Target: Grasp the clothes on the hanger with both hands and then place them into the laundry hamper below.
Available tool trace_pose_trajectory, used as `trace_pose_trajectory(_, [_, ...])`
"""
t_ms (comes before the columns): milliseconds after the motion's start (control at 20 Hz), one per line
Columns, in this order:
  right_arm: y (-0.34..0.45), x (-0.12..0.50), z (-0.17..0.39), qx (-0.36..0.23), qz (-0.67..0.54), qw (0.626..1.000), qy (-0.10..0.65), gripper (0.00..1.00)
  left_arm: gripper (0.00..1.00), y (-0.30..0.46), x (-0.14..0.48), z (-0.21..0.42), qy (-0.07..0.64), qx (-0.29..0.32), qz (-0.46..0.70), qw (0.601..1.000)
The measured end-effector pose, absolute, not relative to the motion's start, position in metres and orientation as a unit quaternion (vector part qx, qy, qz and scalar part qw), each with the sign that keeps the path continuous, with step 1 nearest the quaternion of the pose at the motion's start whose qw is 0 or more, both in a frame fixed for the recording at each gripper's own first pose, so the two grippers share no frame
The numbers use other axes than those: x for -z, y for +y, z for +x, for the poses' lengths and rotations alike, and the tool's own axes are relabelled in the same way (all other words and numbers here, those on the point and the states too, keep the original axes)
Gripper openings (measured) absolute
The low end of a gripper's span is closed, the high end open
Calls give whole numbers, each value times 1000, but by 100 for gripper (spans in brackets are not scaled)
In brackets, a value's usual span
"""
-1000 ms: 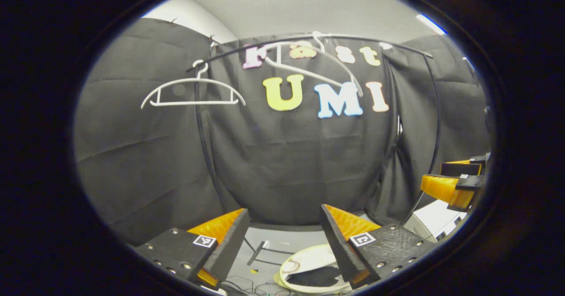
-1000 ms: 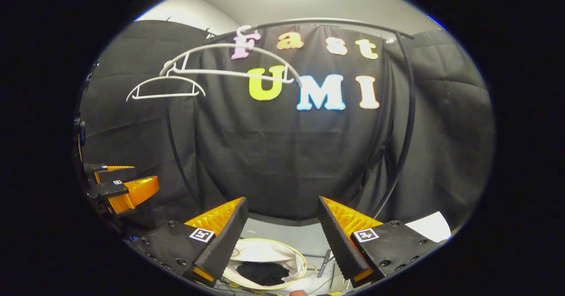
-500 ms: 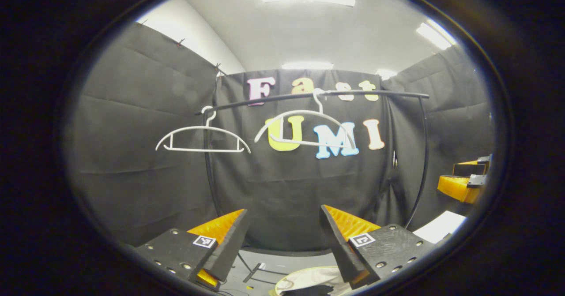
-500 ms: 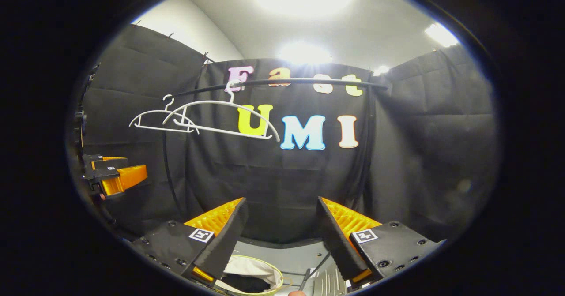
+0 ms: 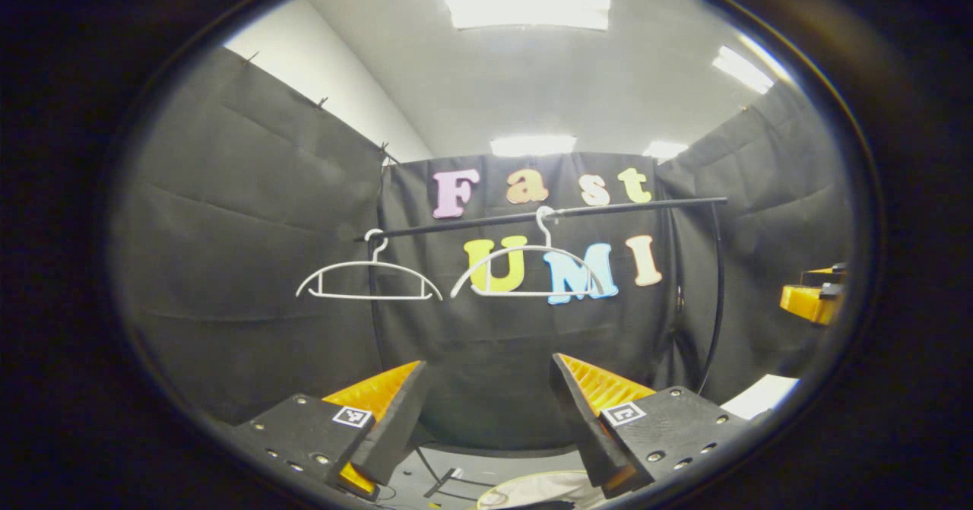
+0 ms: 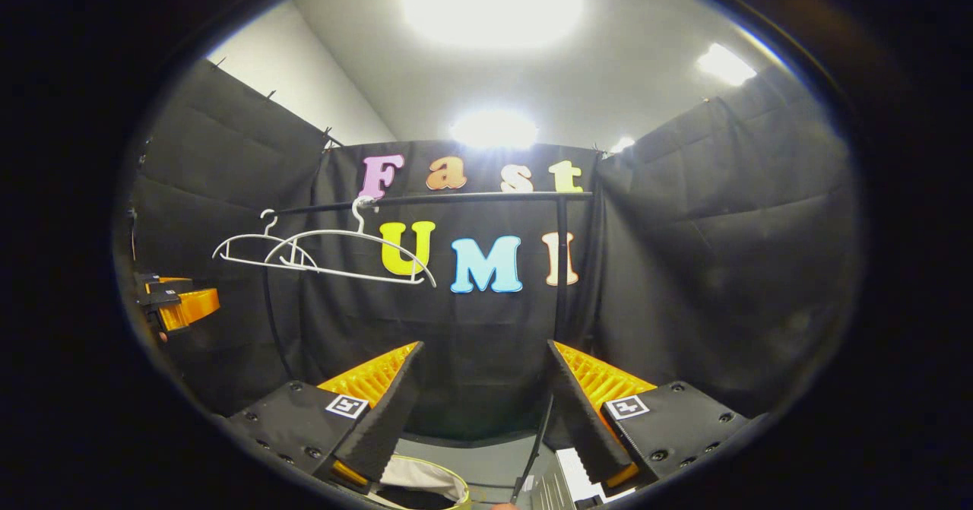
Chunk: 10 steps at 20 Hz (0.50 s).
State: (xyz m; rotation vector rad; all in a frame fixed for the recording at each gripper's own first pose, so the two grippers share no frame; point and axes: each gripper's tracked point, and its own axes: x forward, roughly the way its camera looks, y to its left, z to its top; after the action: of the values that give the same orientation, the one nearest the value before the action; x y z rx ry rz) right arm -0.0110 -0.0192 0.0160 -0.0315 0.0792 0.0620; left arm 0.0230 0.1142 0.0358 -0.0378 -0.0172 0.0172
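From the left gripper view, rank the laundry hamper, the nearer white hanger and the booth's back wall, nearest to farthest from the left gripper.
1. Laundry hamper: just below the left gripper, at the bottom edge.
2. Right-hand white hanger: up on the rail, ahead.
3. Back wall: behind the rail.

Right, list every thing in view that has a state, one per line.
left gripper: open, holding nothing
right gripper: open, holding nothing
left hanger: bare, hooked on the rail
right hanger: bare, hooked on the rail
laundry hamper: open-topped, below the grippers
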Motion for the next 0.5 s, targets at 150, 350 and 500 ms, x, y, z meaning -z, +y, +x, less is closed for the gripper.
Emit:
trace_pose_trajectory(150, [-26, -16, -18, -27, -17, 999, 41, 96, 94, 115, -43, 14, -17, -9, -17, 1000])
trace_pose_trajectory(350, [-27, -19, -20, -24, -8, 999, 38, 96, 94, 118, -43, 13, -20, -15, -13, 1000])
trace_pose_trajectory(500, [-28, -22, -22, -23, -8, 999, 34, 96, 94, 119, -40, 13, -18, -15, -27, 999])
